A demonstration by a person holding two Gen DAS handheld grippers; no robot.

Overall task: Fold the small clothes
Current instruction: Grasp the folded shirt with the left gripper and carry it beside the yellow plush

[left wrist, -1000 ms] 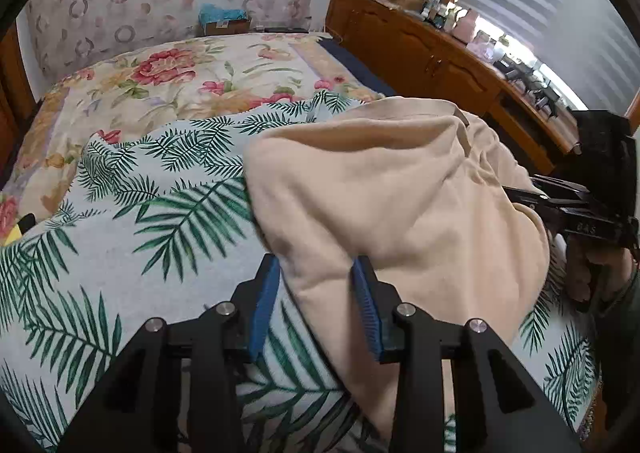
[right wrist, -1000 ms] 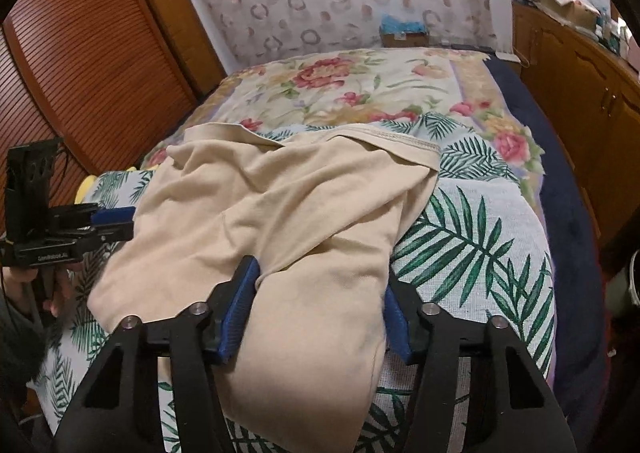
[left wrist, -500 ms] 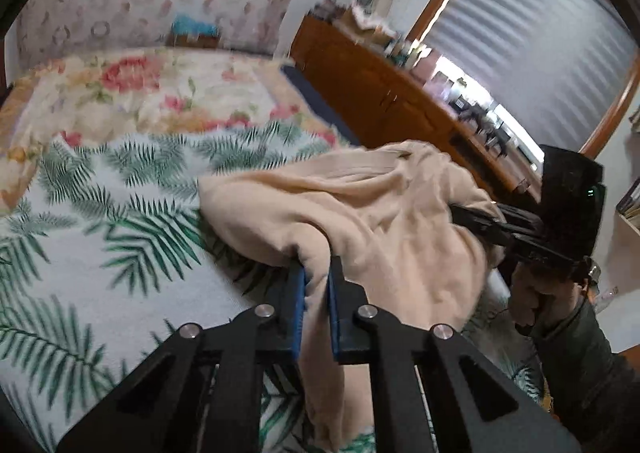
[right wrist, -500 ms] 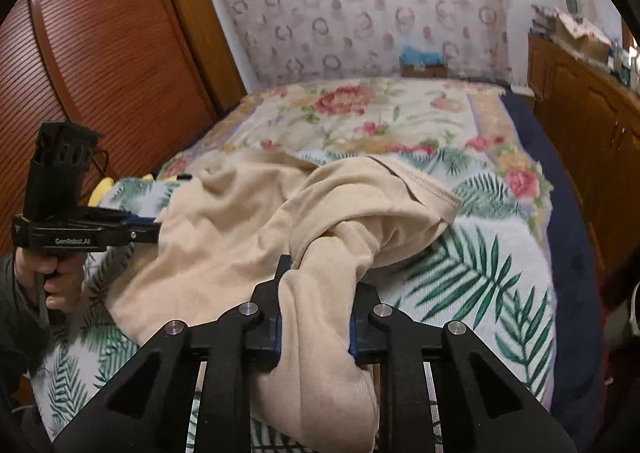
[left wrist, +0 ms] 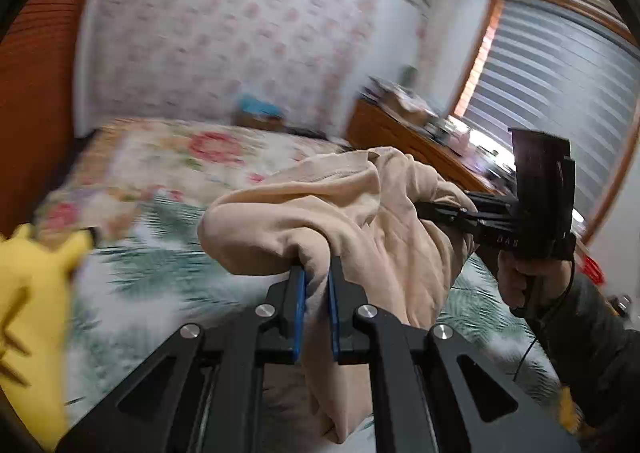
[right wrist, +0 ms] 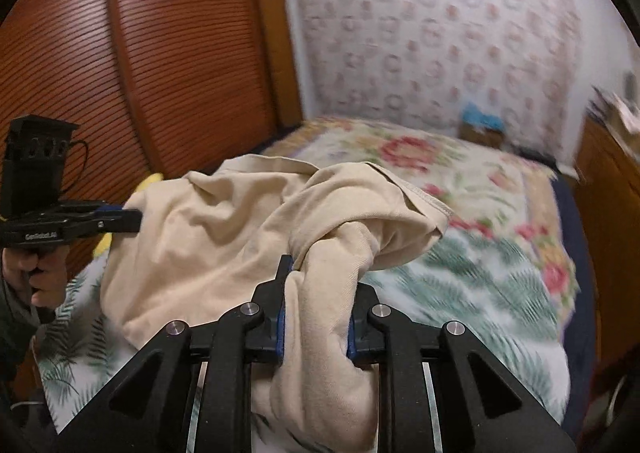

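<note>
The left gripper [left wrist: 316,289] and right gripper [right wrist: 320,293] each clamp the beige garment [right wrist: 224,221], which sags between them, long axis left-to-right across the frame centre.

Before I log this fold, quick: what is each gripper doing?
Left gripper: closed on the beige garment.
Right gripper: closed on the same garment.

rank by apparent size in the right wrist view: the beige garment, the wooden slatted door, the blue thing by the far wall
1. Wooden slatted door, though it is close to the lens.
2. Beige garment, close behind and also close to the lens, so uncertain.
3. Blue thing, clearly smallest, but farthest away and blurred.
</note>
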